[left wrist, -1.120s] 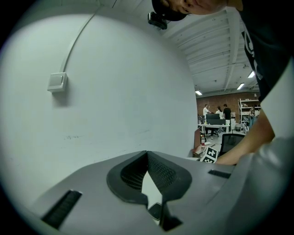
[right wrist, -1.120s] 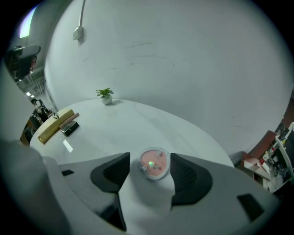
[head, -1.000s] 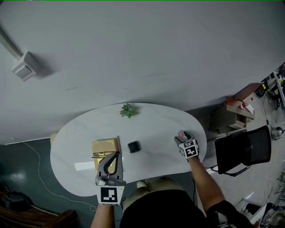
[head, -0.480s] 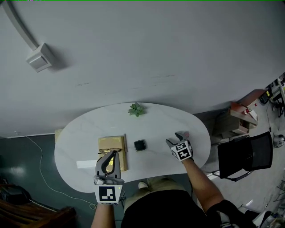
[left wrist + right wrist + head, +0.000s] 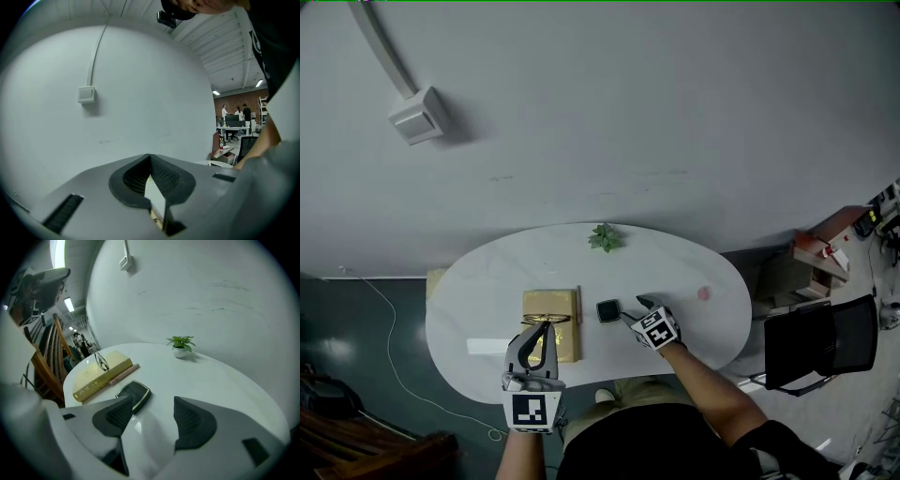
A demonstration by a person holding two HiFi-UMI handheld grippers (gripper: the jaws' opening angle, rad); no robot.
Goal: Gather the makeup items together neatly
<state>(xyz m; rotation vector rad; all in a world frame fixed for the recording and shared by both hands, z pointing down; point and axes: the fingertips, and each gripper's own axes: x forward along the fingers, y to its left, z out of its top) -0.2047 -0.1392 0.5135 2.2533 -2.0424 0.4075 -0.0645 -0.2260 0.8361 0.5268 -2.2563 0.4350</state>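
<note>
A black square compact [image 5: 608, 310] lies mid-table, right of a gold book [image 5: 551, 307]. A pink stick-shaped item [image 5: 579, 322] rests along the book's right edge. A small pink round item [image 5: 703, 293] sits alone toward the table's right end. My right gripper [image 5: 632, 309] is open just right of the compact. In the right gripper view the compact [image 5: 134, 394] lies just ahead of the left jaw, and nothing sits between the jaws of the gripper [image 5: 152, 404]. My left gripper [image 5: 546, 326] hovers over the book's near edge, its tips [image 5: 149, 157] meeting, holding nothing.
Folded glasses [image 5: 101, 362] lie on the book [image 5: 101, 373]. A small potted plant [image 5: 604, 237] stands at the far edge of the white oval table [image 5: 675, 258]. A flat white strip [image 5: 486, 347] lies left of the book. A black chair [image 5: 820, 337] stands to the right.
My right gripper has swung left, away from the pink round item and over to the black compact, jaws still apart. The left gripper has shifted a little by the book.
</note>
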